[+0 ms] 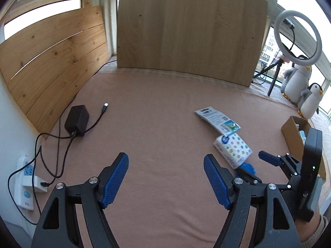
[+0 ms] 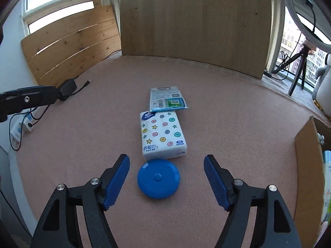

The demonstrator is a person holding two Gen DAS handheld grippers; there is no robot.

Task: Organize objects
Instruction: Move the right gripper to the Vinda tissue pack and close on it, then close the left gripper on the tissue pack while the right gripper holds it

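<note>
Jaws of our right gripper point(image 2: 166, 178) stand wide around the round blue plastic disc point(image 2: 158, 178) on the pink mat point(image 2: 82, 144), untouched; we should centre before squeezing. Left gripper point(image 1: 165, 177) gapes empty.

Large wooden board point(image 1: 190, 26) upright at far edge of tabletop point(image 1: 155, 124), straight ahead of claw. Slatted pine panel point(image 1: 53, 62) leaning far left. Black power adapter point(image 1: 77, 120) with cables ahead-left; white power strip point(image 1: 25, 184) near left. Ring light point(image 1: 298, 37) on tripod, two plush penguins point(image 1: 304, 88) far right.
</note>
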